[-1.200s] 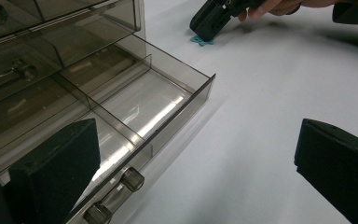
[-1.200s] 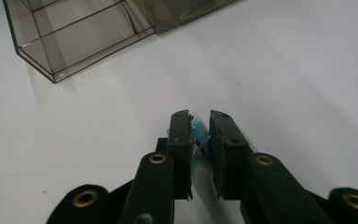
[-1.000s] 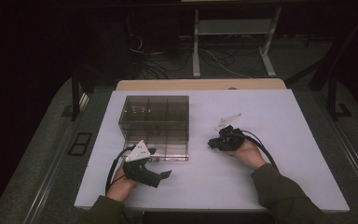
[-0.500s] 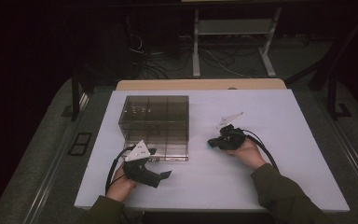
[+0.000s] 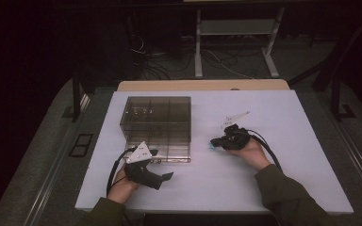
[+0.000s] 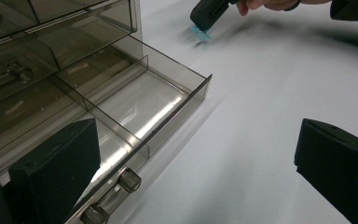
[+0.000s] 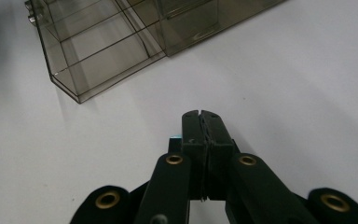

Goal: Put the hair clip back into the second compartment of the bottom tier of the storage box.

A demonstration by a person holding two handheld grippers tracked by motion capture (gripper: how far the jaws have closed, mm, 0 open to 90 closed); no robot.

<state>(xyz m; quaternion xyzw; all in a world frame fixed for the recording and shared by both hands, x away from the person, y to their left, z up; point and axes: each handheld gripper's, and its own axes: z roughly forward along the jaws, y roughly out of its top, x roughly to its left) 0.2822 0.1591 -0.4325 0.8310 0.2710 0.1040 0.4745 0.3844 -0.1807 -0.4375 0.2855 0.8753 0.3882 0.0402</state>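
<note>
Pinching blue tab [image 6: 200,32], right gripper [image 5: 215,142]

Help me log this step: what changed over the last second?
The right gripper has just closed its jaws on a small blue piece lying on the table. Both hands, the left gripper with open jaws, and the pulled-out drawer stayed put.

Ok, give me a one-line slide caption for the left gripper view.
Open left gripper beside the pulled-out smoky drawer, while the right gripper pinches a small teal piece on the white table.
</note>
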